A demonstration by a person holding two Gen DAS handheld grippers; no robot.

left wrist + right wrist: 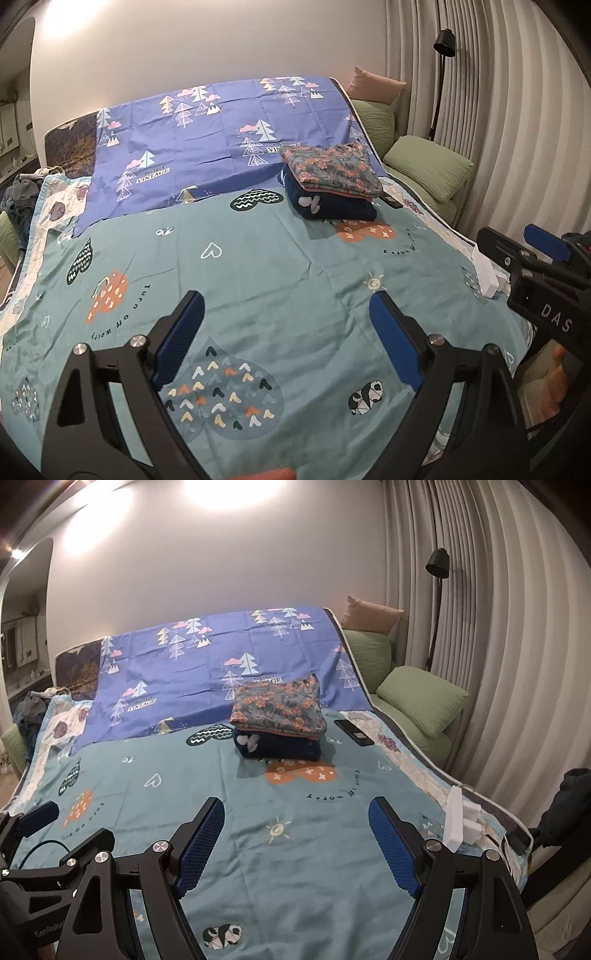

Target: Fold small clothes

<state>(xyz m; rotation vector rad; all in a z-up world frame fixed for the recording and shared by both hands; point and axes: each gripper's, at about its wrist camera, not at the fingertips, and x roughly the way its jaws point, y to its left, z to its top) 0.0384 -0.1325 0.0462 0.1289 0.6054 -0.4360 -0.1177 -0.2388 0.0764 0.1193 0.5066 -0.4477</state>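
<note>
From the left wrist camera, the left gripper (286,306) hovers over the teal bedsheet (258,266) with its blue-padded jaws spread wide and nothing between them. Beyond it, toward the far right of the bed, sits a stack of folded clothes: a floral garment (332,168) lies flat on top of a folded navy garment (332,206). Behind the stack a purple sheet (221,129) printed with trees drapes over the raised head of the bed. At the right edge of this view the right gripper (517,240) reaches in, apart from the left one, near a white box (487,271) at the bed's right edge. A green pillow (428,166) rests beside the bed, and a black floor lamp (445,42) stands against the pleated curtain (517,110). From the right wrist camera, the right gripper (295,812) likewise hangs above the teal bedsheet (295,849), jaws parted and empty. The floral garment (279,709) on the navy garment (280,747) lies straight ahead, well clear of the fingers, just in front of the purple sheet (203,653). A dark phone (354,732) lies on the bed just to the right of the stack. The white box (456,821) sits near the right jaw. The left gripper (37,818) shows only partly at the left edge, so its jaws cannot be judged from here.
</note>
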